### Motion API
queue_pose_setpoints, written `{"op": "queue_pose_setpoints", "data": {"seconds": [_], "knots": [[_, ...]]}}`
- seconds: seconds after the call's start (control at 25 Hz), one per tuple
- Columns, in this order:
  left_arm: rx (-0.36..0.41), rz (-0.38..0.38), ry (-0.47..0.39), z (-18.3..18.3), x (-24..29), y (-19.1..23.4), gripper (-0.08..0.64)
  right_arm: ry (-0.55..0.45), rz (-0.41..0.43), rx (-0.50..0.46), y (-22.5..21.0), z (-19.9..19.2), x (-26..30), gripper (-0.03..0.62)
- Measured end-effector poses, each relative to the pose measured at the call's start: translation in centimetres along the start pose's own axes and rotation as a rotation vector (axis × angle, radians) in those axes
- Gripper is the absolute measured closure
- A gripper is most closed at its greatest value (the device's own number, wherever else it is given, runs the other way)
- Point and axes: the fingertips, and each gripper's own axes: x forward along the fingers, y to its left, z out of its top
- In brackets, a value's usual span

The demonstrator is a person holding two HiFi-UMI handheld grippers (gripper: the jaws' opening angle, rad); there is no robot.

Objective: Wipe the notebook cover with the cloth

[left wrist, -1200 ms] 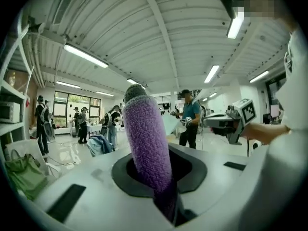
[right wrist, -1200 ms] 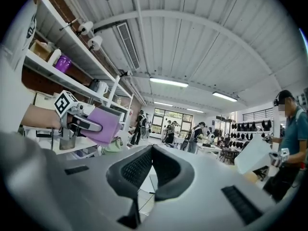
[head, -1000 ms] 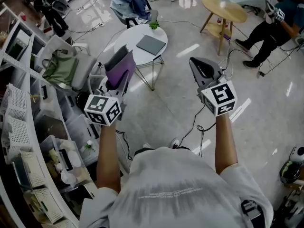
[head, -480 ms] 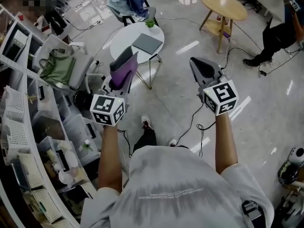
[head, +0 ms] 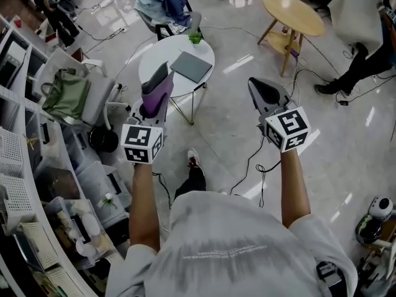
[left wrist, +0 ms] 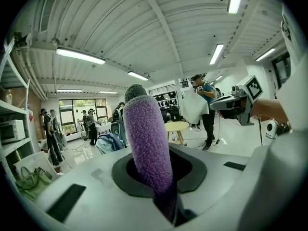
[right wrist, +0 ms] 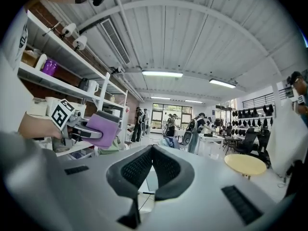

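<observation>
your left gripper (head: 159, 79) is clamped on the purple cloth (head: 153, 99). in the left gripper view the cloth (left wrist: 147, 138) stands up as a thick fold squeezed between the jaws, with plenty sticking out past the tips, so it looks like the cloth and not the jaws would meet the cover. your right gripper (head: 255, 86) has its jaws together with nothing between them. in its own view the ribbed pads (right wrist: 166, 167) meet at the tip, so it looks free to steady the book.

the grey notebook (head: 192, 65) lies flat and shut on the round white table (head: 154, 57), just beside a small green plant (head: 195, 38). it's well ahead of both grippers, which you hold up over bare floor. no wiping has begun. you need to step closer and bring the cloth down flat onto the cover.
</observation>
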Motion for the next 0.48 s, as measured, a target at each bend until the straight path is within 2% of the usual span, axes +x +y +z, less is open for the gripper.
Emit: {"op": "queue_pose_setpoints", "data": {"seconds": [0.32, 0.48], "knots": [[-0.008, -0.004, 0.023, 0.0, 6.9, 9.2, 0.512, 0.017, -0.009, -0.042, -1.9, 2.4, 10.4, 0.59], [-0.029, -0.01, 0.042, -0.4, 9.7, 13.5, 0.512, -0.018, -0.022, -0.05, -2.1, 3.9, 14.6, 0.591]]}}
